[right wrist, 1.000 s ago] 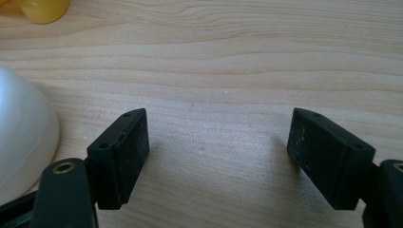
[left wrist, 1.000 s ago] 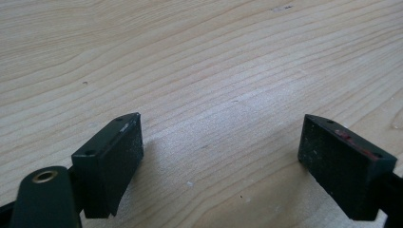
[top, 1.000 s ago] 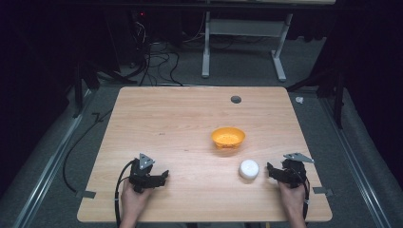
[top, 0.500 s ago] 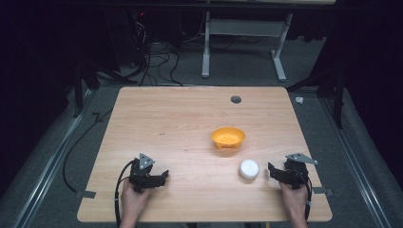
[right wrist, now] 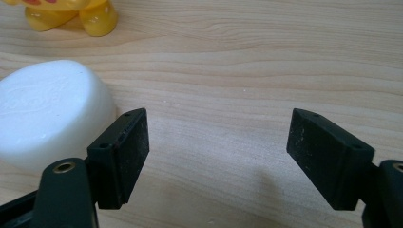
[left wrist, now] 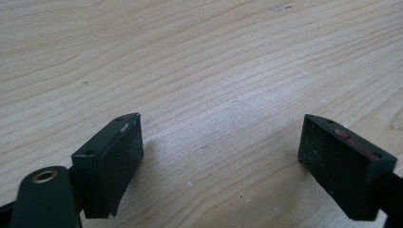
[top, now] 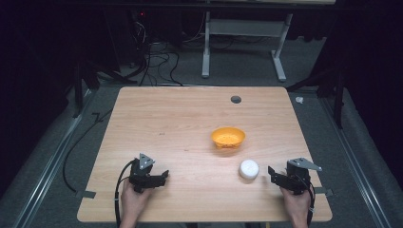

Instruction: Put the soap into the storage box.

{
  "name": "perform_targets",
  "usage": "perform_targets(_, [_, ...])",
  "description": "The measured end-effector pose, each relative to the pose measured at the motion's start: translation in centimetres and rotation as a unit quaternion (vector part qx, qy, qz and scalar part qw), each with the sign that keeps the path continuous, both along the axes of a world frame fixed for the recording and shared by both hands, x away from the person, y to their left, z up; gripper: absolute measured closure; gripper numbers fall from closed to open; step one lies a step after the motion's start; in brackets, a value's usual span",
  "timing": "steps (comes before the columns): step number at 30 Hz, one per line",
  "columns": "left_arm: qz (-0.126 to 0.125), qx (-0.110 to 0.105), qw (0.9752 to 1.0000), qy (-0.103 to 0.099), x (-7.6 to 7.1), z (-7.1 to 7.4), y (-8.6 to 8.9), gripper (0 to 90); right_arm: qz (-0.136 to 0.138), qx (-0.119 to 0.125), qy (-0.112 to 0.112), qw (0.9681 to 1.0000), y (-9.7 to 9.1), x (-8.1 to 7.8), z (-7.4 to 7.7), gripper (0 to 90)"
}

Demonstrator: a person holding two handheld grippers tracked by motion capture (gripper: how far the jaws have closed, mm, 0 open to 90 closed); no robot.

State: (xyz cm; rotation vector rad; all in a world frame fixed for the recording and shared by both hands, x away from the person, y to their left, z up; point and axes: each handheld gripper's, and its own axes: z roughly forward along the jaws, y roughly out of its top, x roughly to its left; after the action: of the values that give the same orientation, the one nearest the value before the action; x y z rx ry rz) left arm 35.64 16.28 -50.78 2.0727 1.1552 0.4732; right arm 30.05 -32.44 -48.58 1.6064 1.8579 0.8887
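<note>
A white rounded puck [top: 249, 168] lies on the wooden table [top: 190, 118], just in front of an orange bowl [top: 228, 137]. My right gripper [top: 271, 173] rests low on the table to the right of the puck, pointing left at it. In the right gripper view my right gripper [right wrist: 218, 152] is open over bare wood. There the puck [right wrist: 47, 118] sits outside the left jaw, and the bowl [right wrist: 71, 14] shows yellow at the top left. My left gripper [top: 164, 176] lies near the front left, pointing right. It [left wrist: 218, 156] is open with only wood between its jaws.
A small dark round hole [top: 235, 99] sits in the table near its far edge. A black cable [top: 119, 190] trails from the left gripper toward the front edge. Table legs and loose cables stand on the floor beyond the far edge.
</note>
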Motion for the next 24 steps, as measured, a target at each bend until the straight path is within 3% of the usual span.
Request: perform_targets(24, [0.000, 0.001, 1.0000, 0.000, 0.0, 0.0, 0.0, 15.6, 0.032, 0.007, -0.011, 0.9994, 1.6, -2.1, 0.4, 22.6])
